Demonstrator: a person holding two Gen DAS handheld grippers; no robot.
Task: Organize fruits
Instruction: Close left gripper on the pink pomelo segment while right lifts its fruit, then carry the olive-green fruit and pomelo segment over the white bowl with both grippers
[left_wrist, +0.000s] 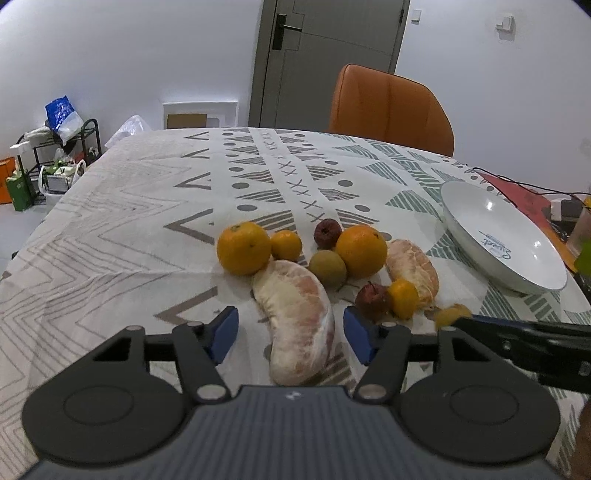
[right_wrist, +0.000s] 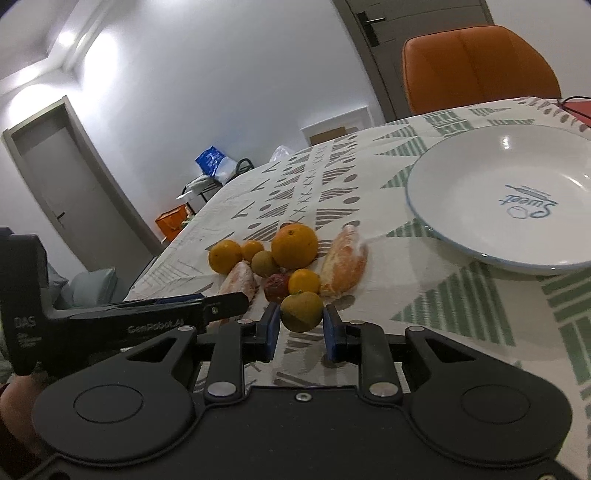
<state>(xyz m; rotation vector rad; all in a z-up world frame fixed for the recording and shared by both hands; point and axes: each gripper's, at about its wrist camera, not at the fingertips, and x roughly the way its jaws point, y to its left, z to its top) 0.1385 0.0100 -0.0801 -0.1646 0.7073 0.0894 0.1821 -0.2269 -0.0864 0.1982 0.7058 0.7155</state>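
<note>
My right gripper (right_wrist: 300, 334) has its blue pads standing either side of a yellow-green citrus (right_wrist: 302, 311), seemingly touching it, though I cannot tell whether they truly clamp it; I judge the grasp should seat behind the fruit's widest part before I lift. My left gripper (left_wrist: 290, 334) stands apart, straddling a peeled pomelo segment (left_wrist: 297, 319) without squeezing (soft flesh, so a light close). The other fruits huddle just beyond, so I should rise straight up first. The white plate (right_wrist: 461, 177) lies to the right across bare tablecloth (left_wrist: 129, 229); the table's edge is well away.
</note>
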